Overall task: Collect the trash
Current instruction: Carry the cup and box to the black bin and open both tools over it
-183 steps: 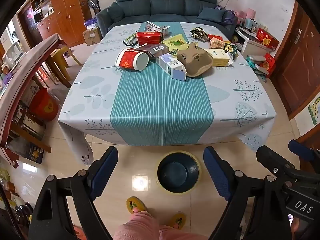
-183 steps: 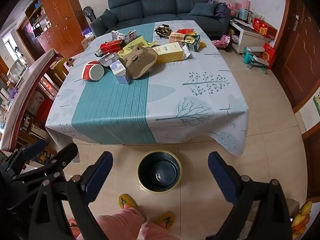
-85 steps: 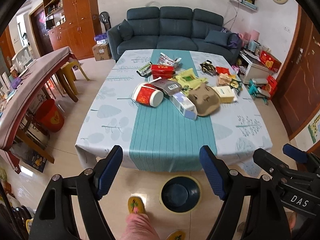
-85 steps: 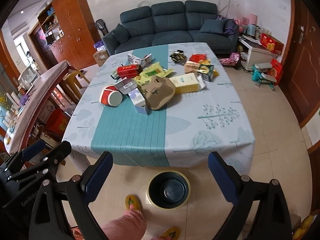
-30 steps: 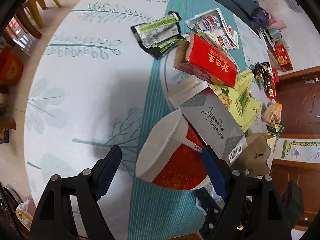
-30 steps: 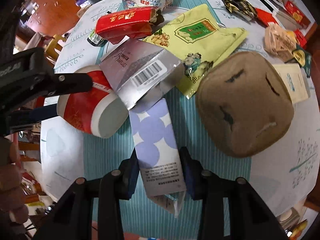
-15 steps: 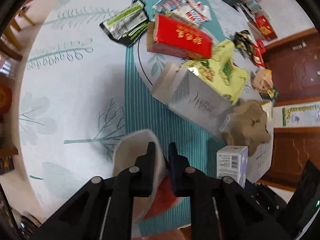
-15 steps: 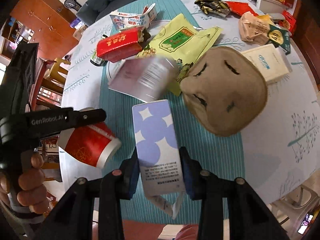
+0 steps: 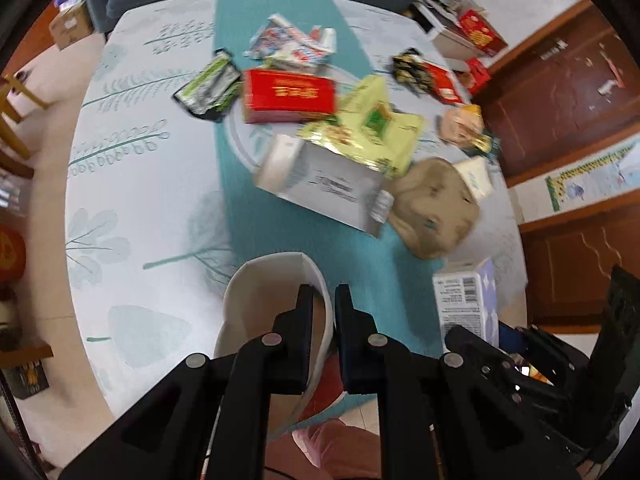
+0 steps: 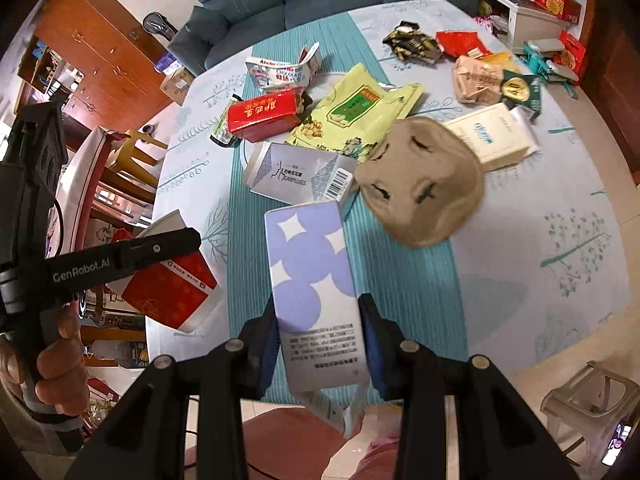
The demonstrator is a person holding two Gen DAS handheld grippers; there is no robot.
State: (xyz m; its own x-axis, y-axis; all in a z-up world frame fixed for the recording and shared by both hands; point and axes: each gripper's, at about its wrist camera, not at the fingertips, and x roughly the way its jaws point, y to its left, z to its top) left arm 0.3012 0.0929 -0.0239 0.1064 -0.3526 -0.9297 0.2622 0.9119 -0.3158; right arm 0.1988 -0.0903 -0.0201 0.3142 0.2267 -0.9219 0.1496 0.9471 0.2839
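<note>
While most litter crowds the frame's upper half, your left gripper (image 9: 321,300) pinches the red paper cup (image 10: 172,280); your right gripper (image 10: 318,336) clamps the purple carton (image 10: 312,276).

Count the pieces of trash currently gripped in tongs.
2. The left tongs pinch the rim of the red paper cup; the right tongs clamp the lavender carton. Everything else lies on the table.
</note>
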